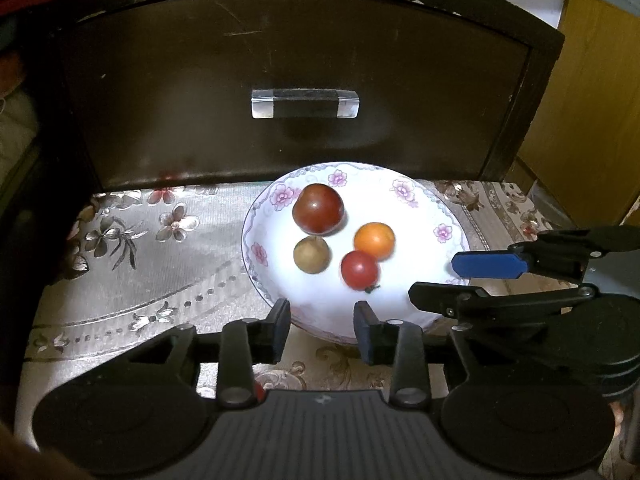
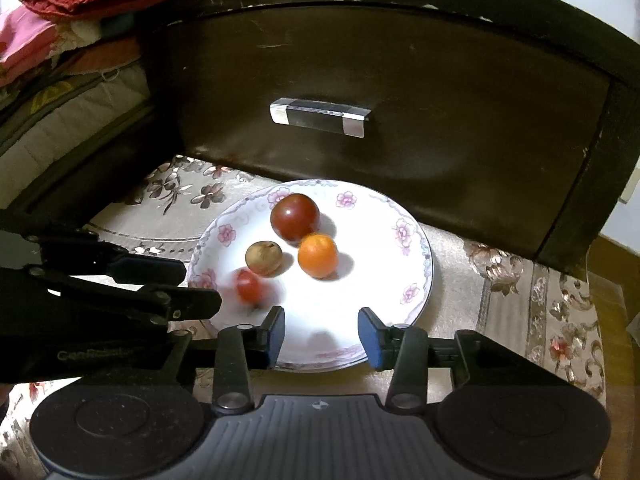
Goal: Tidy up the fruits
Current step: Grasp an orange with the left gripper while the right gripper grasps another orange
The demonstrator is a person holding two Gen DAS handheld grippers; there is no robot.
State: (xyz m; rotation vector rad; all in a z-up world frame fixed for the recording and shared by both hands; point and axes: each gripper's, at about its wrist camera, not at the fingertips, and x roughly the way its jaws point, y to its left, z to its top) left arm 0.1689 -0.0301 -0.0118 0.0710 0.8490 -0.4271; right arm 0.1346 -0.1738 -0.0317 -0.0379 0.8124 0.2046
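A white floral plate [image 1: 420, 208] [image 2: 416, 264] sits on the patterned tabletop. On it lie a dark red tomato [image 1: 318, 209] [image 2: 295, 216], an orange fruit [image 1: 374, 240] [image 2: 318, 255], a brown-green round fruit [image 1: 312, 254] [image 2: 264, 258] and a small red tomato [image 1: 359, 270] [image 2: 249, 286], which looks blurred. My left gripper [image 1: 322, 330] is open and empty at the plate's near rim; it also shows in the right wrist view [image 2: 196, 286]. My right gripper [image 2: 322, 336] is open and empty over the near rim; it also shows in the left wrist view [image 1: 440, 282].
A dark wooden drawer front [image 1: 300, 80] [image 2: 380, 92] with a metal handle [image 1: 305, 103] [image 2: 319, 117] stands right behind the plate. Bedding and red cloth [image 2: 72, 20] lie at the far left. A yellow wooden panel [image 1: 592, 120] stands at the right.
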